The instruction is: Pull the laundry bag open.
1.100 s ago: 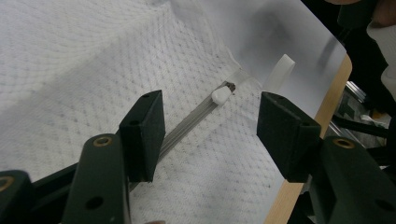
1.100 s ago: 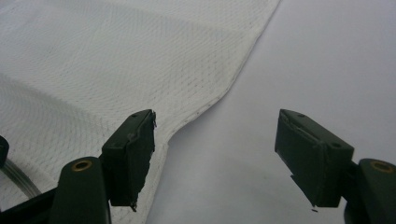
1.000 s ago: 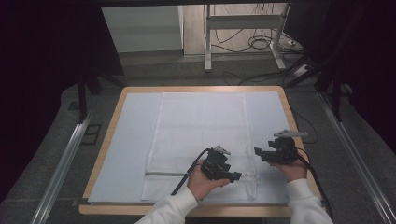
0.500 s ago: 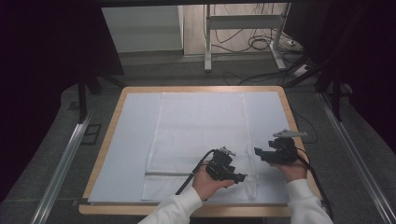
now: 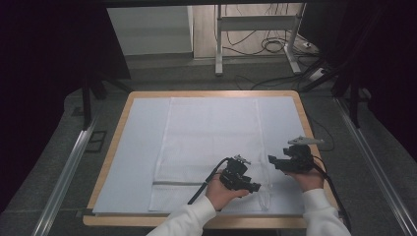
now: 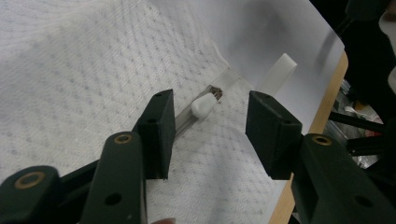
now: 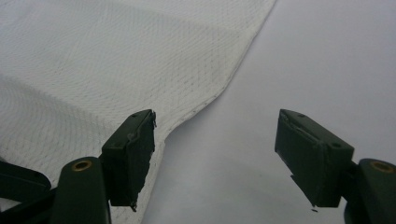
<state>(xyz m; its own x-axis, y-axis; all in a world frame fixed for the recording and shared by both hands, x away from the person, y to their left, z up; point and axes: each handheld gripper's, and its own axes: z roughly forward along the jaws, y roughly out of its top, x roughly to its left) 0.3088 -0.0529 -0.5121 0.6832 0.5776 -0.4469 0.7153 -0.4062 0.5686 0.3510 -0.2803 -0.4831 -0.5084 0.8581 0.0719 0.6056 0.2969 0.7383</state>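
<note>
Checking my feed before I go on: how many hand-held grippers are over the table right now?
2. The left hand-held gripper is near the front edge over the white cloth, jaws open. The right hand-held gripper is by the cloth's right edge, also open.

White mesh zipper bag [image 5: 209,147] lies flat, spread out on pale sheet [image 5: 133,147], long side running away from person. Zipper [image 5: 179,183] runs across near end; white zipper pull [image 6: 202,105] sits near bag's right edge.
</note>
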